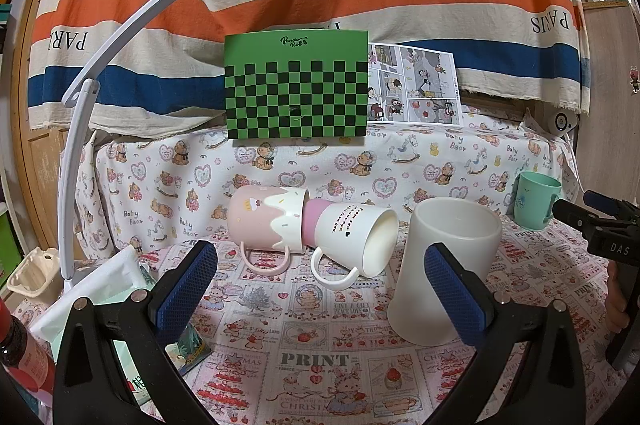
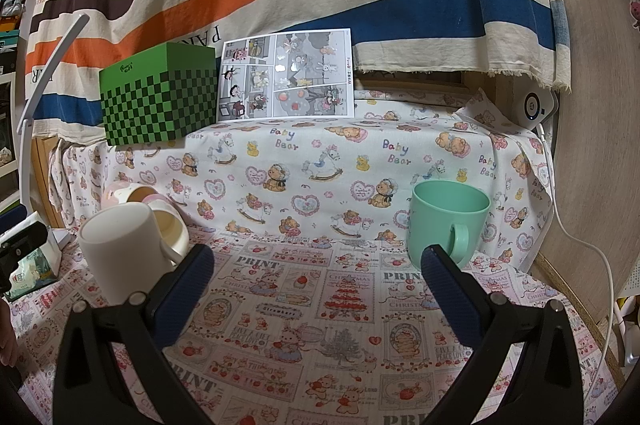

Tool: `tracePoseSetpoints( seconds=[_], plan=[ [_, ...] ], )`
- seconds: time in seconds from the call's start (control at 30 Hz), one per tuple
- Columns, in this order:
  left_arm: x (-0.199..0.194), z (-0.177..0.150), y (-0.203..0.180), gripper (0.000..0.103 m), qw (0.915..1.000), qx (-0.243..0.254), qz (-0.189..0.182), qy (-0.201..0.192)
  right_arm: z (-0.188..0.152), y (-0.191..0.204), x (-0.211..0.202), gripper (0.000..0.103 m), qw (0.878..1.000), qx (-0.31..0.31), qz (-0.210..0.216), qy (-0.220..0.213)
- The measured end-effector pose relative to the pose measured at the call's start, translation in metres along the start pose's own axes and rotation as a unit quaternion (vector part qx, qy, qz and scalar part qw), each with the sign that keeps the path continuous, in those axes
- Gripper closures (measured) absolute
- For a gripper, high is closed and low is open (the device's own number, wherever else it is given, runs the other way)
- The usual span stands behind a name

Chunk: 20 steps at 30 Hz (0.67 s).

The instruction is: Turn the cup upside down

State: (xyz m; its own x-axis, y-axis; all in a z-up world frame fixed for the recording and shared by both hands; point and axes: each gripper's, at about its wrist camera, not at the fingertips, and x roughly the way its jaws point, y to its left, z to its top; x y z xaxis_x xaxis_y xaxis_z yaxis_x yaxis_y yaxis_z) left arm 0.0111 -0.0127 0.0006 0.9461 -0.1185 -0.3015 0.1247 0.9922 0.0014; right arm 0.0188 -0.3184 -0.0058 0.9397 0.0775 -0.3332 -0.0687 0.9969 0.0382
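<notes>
- Mugs first: a pink mug (image 1: 264,217) and a white mug with words (image 1: 352,229) lie on their sides, touching, near the back edge of the table (image 1: 312,345), left of the middle.
- The left claw (image 1: 320,251) is spread wide and grips nothing. The two lying mugs sit past its tips, between the fingers.
- The plain white cup (image 1: 444,265) stands just right of the lying mugs. Its top looks flat and closed, so I think its mouth is already down. The left claw's right finger is in front of it; I cannot tell if they touch.
- The right claw (image 2: 318,253) is also spread wide with nothing in it.
- The green cup (image 2: 448,221) stands near the back right corner of the table, mouth up, handle facing the camera. It sits just past the right claw's right finger, not between the fingers.
- My guess: the green cup is the one to flip, and the step is reaching for it.
- That needs the right claw to slide right, close on the cup's side, lift, turn it over and set it down gently.
</notes>
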Motion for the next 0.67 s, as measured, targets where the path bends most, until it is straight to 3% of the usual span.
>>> tracePoseSetpoints(
  seconds=[0.67],
  plan=[
    [-0.0014, -0.0008, 0.0006, 0.0, 1.0, -0.001, 0.003, 0.0, -0.0001, 0.0003, 0.0005, 0.0, 1.0, -0.001, 0.0, 0.001]
  ],
)
